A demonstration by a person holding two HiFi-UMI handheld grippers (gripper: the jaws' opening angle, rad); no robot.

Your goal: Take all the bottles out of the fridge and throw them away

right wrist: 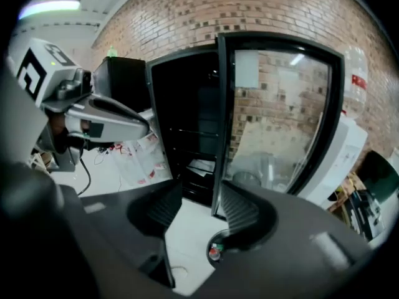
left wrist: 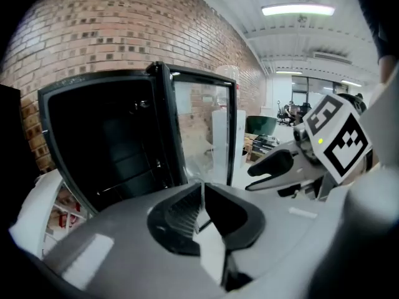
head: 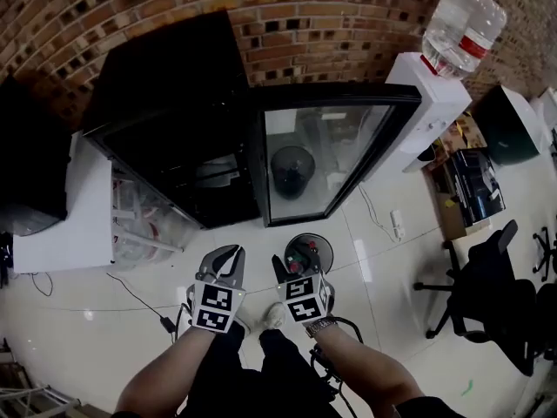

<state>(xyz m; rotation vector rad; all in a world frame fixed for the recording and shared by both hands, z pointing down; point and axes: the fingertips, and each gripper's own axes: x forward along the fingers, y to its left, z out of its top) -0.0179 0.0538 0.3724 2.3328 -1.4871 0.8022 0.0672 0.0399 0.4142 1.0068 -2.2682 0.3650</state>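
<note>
Forearms come in at the bottom of the head view, each hand holding a gripper level above the floor. On the left gripper [left wrist: 201,198] the jaws are pressed together with nothing between them. On the right gripper [right wrist: 198,205] the jaws stand apart, and only bare floor shows in the gap.

Just beyond and partly under the right gripper, a round dark bin [head: 322,244] stands on the floor. A red-capped item [head: 302,252] lies in it, judged to be a discarded bottle; it is too small to confirm.

Next out is the black fridge [head: 165,77]. Its glass door [head: 322,155] is swung wide, with the free edge pointing back toward the grippers. The opening lies ahead and to the left of that edge, so the left gripper is judged the nearer to it. The interior is dark, and only shelf lines and a pale flat object show. No bottles can be made out on the shelves, so neither their position nor their long axis can be stated.

The floor [head: 383,259] is glossy pale tile. A second dark bin [head: 291,171] shows through the door glass. At the right stand a white water dispenser [head: 431,94] carrying a large jug [head: 461,20] and an office chair [head: 487,294]. A brick wall [head: 331,16] closes the room behind.
</note>
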